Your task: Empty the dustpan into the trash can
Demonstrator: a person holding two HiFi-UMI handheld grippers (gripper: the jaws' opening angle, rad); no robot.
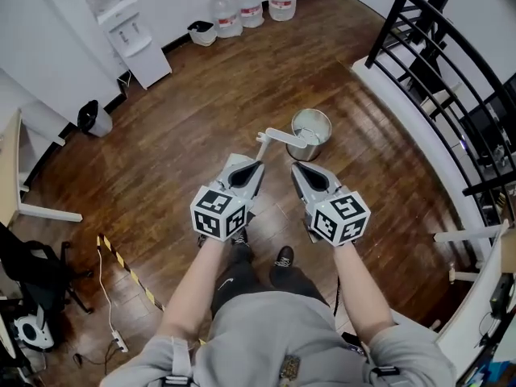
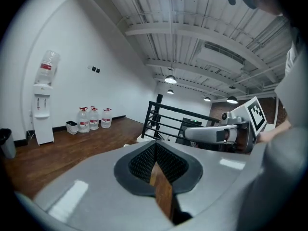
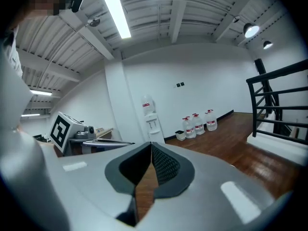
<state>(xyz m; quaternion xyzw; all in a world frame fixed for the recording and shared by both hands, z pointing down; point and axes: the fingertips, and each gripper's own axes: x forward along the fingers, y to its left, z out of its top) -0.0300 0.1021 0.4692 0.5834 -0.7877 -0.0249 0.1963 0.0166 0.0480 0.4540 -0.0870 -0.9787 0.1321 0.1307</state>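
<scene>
A shiny metal trash can (image 1: 311, 133) stands on the wooden floor ahead of me. A white dustpan (image 1: 280, 137) lies by its left side, its far end at the can's rim. My left gripper (image 1: 259, 165) hangs just short of the dustpan, and its jaws are shut with nothing between them (image 2: 155, 143). My right gripper (image 1: 296, 167) is level beside it, near the can, also shut and empty (image 3: 151, 144). Each gripper view shows the other gripper off to the side, but neither shows the can nor the dustpan.
Several water bottles (image 1: 250, 3), a small white bin (image 1: 201, 32) and a water dispenser (image 1: 129, 31) line the far wall. A black bin (image 1: 93, 118) sits at left. A black railing (image 1: 451, 63) and a white ledge (image 1: 407, 115) run along the right. A cable and striped tape (image 1: 121, 263) lie near my feet.
</scene>
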